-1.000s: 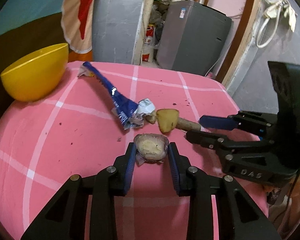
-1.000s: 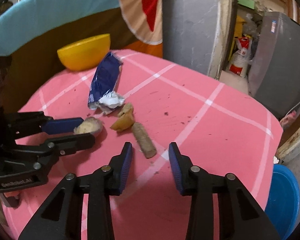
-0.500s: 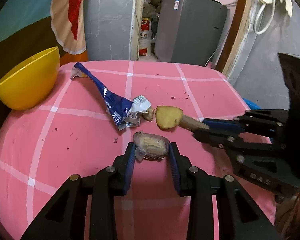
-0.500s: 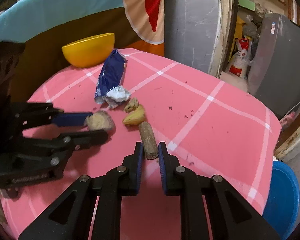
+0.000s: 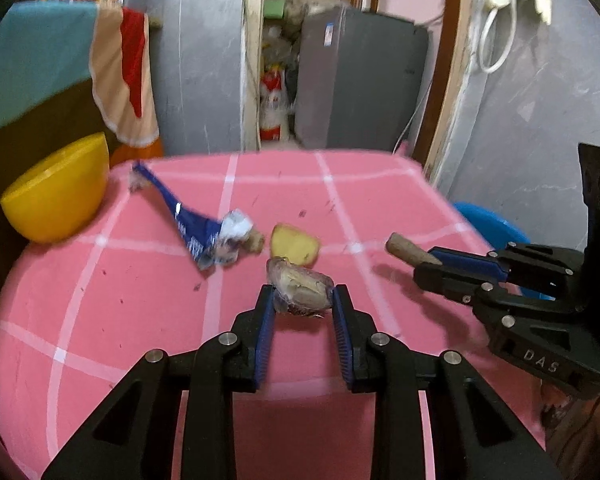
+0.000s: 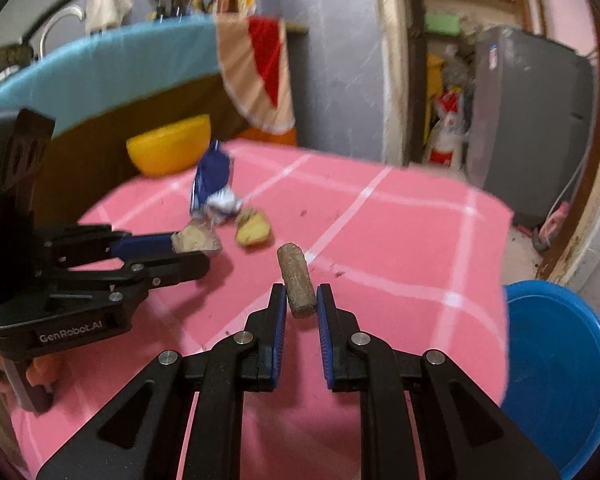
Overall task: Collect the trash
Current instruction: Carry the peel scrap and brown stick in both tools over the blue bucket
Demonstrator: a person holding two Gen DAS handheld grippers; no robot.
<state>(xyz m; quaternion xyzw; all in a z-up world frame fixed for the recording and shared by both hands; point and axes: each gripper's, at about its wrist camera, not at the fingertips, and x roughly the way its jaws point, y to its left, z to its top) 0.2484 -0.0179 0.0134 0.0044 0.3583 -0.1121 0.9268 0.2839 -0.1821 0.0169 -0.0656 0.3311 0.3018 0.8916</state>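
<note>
A: Since the left gripper [image 5: 303,300] only pinches that peel scrap [image 5: 300,289] at its fingertips, it might drop; thoughts?

B: Same for the right gripper [image 6: 302,303]; it clamps the brown stick [image 6: 297,287] by one end, most poking past the tips, so it may pivot out.

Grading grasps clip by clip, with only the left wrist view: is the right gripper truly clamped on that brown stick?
Observer: Yes. The right wrist view shows the right gripper with both pads pressed against the brown stick at its near end.
Operator: Is that blue thing behind it a bin?
Observer: It is a round blue tub, open-topped, below the table edge.
Operator: And my scrap?
Observer: Seen side-on, the left gripper pinches the vegetable scrap at its fingertips, with a shadow underneath.
</note>
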